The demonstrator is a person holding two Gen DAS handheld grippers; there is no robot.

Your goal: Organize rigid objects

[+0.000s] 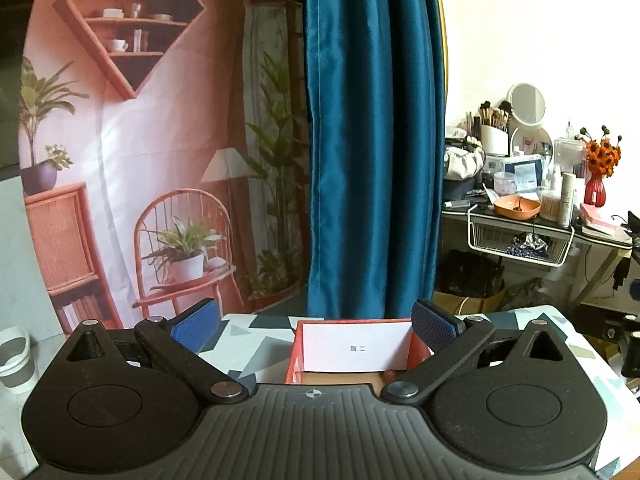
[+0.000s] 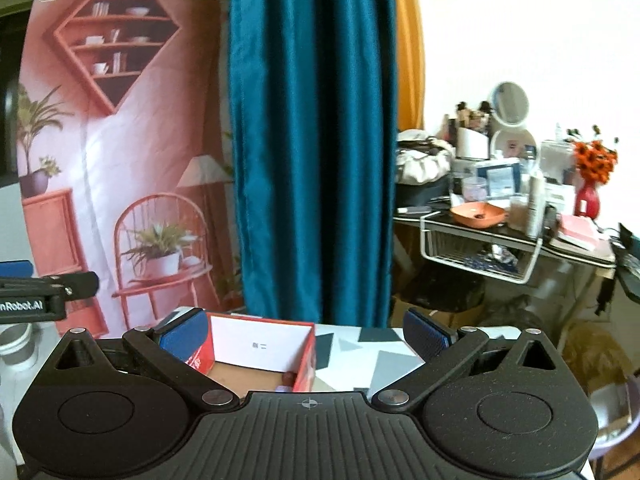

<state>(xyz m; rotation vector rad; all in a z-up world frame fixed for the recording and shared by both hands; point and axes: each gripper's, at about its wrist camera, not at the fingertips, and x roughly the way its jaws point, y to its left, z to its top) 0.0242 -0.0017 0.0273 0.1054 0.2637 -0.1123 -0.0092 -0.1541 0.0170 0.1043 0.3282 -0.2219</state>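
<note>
A red open box (image 1: 298, 354) with a white label card on its far inner wall stands on the patterned table (image 1: 256, 344). My left gripper (image 1: 316, 326) is open and empty, held above the box's near side. In the right wrist view the same box (image 2: 306, 354) sits left of centre, with a small brown round object (image 2: 288, 378) and a pale item on its cardboard floor. My right gripper (image 2: 304, 334) is open and empty, with its left finger over the box's left wall. The left gripper's body (image 2: 36, 294) shows at the left edge.
A teal curtain (image 1: 372, 140) hangs behind the table, next to a printed backdrop of shelves and a chair (image 1: 140, 140). A cluttered dressing table (image 1: 532, 200) with a wire basket stands at the right. A white bucket (image 1: 14, 354) sits on the floor at the left.
</note>
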